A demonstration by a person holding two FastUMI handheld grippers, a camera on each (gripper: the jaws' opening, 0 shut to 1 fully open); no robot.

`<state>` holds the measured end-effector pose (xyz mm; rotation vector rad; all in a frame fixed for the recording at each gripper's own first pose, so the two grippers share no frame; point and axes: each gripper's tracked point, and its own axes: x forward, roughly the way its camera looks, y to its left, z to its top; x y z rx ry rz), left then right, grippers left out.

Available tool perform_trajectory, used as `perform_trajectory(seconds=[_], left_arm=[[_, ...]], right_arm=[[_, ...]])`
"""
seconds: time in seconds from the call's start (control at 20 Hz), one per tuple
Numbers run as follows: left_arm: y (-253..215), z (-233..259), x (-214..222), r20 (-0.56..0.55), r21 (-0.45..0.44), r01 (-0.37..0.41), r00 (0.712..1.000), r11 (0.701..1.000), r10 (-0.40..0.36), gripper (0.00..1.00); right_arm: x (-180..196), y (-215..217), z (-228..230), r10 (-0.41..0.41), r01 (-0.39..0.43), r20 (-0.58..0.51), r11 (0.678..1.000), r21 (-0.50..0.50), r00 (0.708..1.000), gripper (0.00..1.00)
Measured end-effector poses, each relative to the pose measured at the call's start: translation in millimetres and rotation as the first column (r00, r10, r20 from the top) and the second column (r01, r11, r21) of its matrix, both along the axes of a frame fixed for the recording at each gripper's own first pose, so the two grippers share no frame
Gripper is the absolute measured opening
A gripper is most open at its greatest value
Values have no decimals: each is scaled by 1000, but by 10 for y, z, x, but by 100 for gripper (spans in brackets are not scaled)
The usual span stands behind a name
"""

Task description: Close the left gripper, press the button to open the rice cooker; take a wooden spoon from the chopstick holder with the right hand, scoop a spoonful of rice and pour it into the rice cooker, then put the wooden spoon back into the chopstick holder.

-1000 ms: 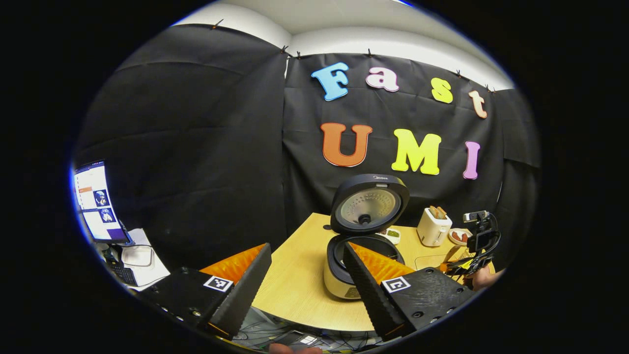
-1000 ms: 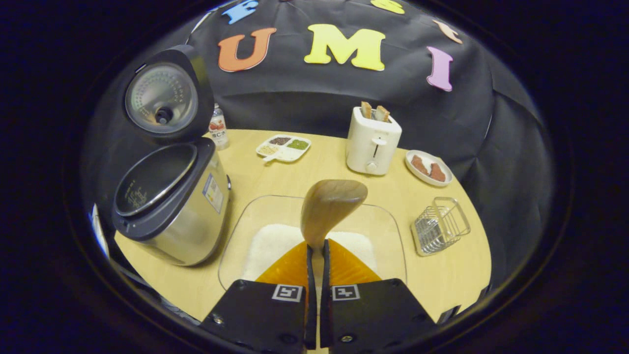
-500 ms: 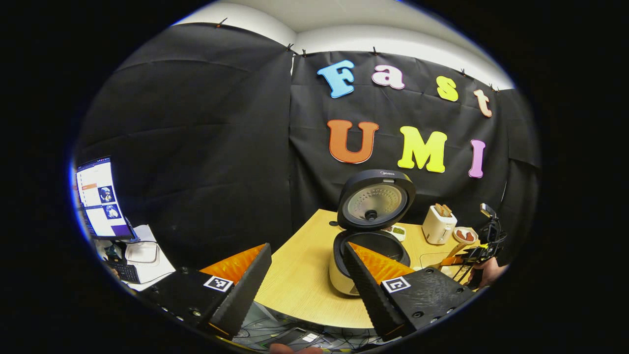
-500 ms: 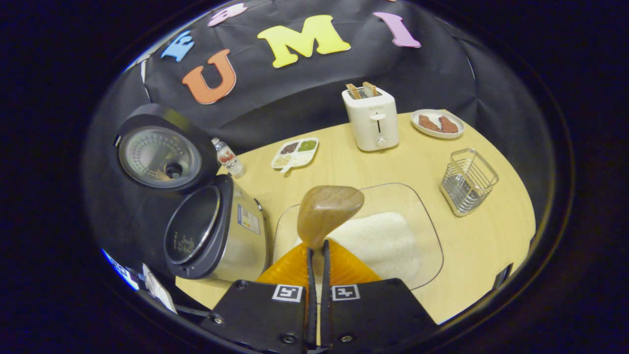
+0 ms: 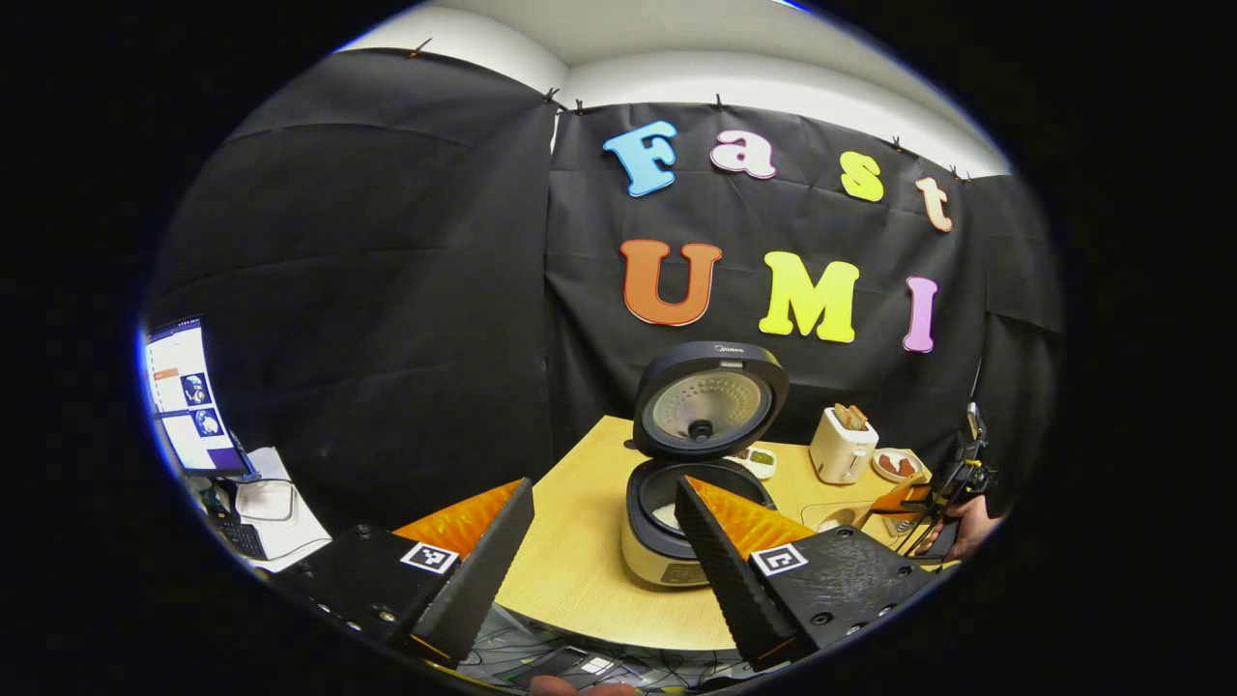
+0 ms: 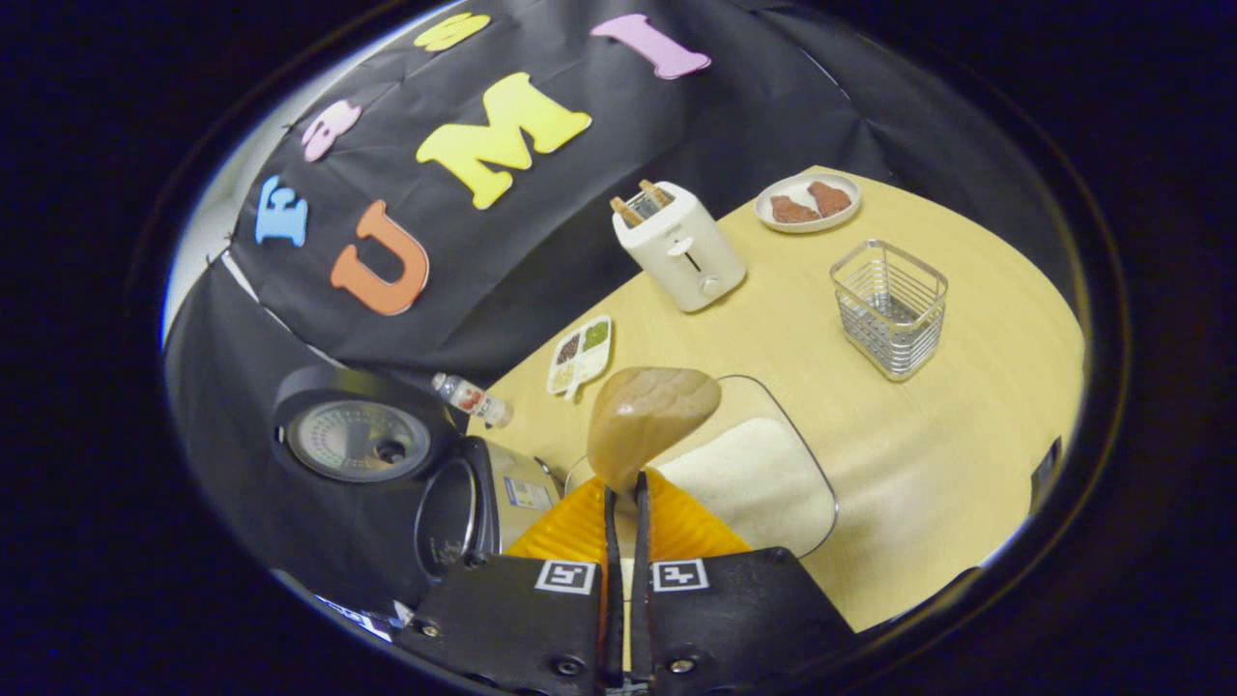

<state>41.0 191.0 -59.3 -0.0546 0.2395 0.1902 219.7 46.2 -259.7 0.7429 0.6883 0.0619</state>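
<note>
Right gripper view: the right gripper [image 6: 623, 503] is clamped on the brown wooden spoon [image 6: 649, 416], whose bowl is held above the clear glass tray of white rice [image 6: 763, 483]. The silver rice cooker with open black lid [image 6: 483, 503] stands beside the tray; the wire chopstick holder [image 6: 890, 307] stands apart. Left gripper view: the left gripper [image 5: 604, 512] is held spread open short of the wooden table [image 5: 580, 561].

You see a smooth, grained wooden spoon [image 6: 649, 418] over a clear glass dish [image 6: 773, 406] of matt white rice [image 6: 754, 478]. Your counter [image 6: 966, 387] is pale wood-look laminate; the chopstick holder [image 6: 890, 307] is shiny metal wire; the rice cooker [image 6: 503, 495] has brushed metal sides and a matt dark lid [image 5: 708, 398].
</note>
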Motion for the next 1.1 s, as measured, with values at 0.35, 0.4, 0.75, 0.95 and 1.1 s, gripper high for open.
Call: perform_trajectory(seconds=[0.35,0.4,0.75,0.95,1.1], left_arm=[[-174,25,34,3,-5,23,1000,1000,-23,95],[-190,11,7,1,-5,22,1000,1000,-22,95],[-168,121,-206,32,-8,-24,999,1000,24,95],[-84,120,-382,32,-34,-71,997,997,72,95],[-27,120,-473,29,-43,-104,994,994,106,95]], right_arm=[[-106,-106,576,-16,5,82,991,134,997,8],[-100,-71,697,-10,-4,102,991,136,995,8],[88,906,1341,174,-201,205,972,119,963,8],[219,1525,1307,308,-324,209,945,42,928,8],[297,1837,1164,383,-378,197,924,-61,903,8]])
